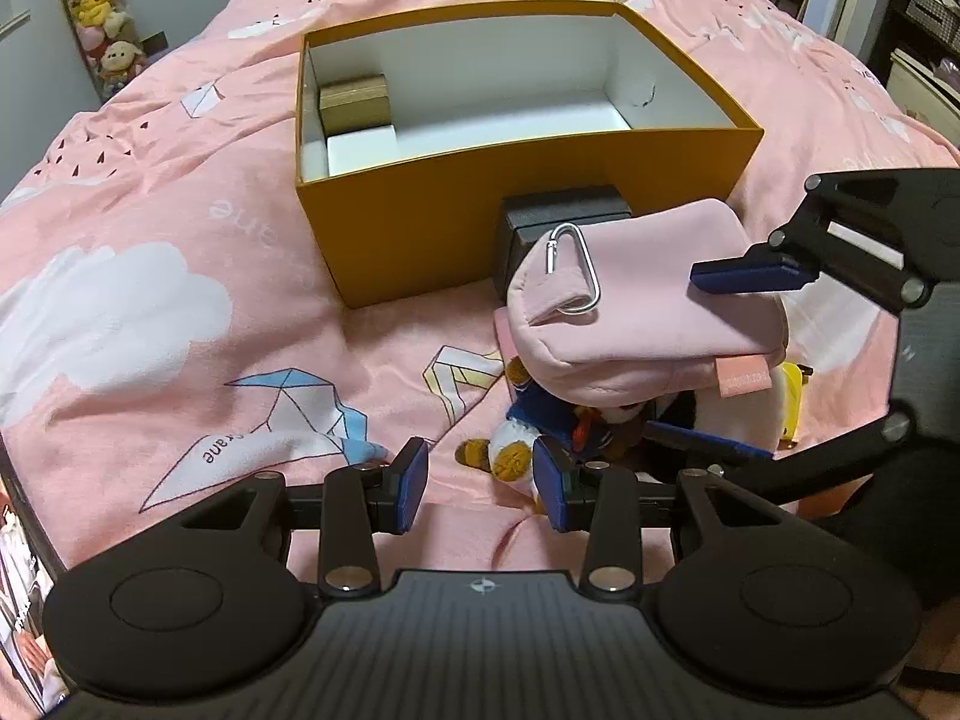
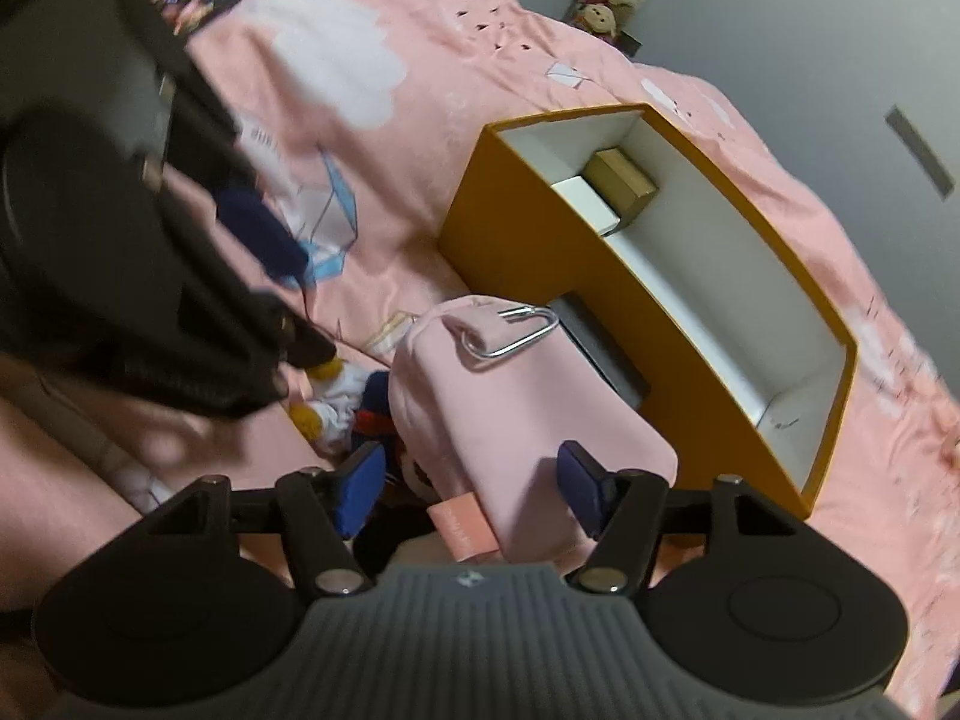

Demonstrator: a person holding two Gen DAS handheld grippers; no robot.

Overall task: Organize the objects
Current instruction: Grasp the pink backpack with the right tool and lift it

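A pink pouch [image 1: 636, 300] with a silver carabiner [image 1: 573, 267] lies on the bed in front of an open orange box [image 1: 420, 222]. It rests over a plush duck toy [image 1: 528, 444] and against a dark grey box [image 1: 558, 216]. My right gripper [image 2: 474, 489] is open with its fingers on both sides of the pouch [image 2: 504, 396]; it shows in the left wrist view [image 1: 720, 354] too. My left gripper [image 1: 480, 483] is open and empty, low over the bedspread beside the toy. The orange box [image 2: 540, 240] holds a small gold box [image 1: 354, 102] and a white box [image 1: 360, 147].
The pink bedspread [image 1: 180, 312] with cloud and crane prints covers everything. A hanging column of plush toys [image 1: 102, 18] is at the back left wall. A yellow item [image 1: 795, 402] lies under the pouch's right end.
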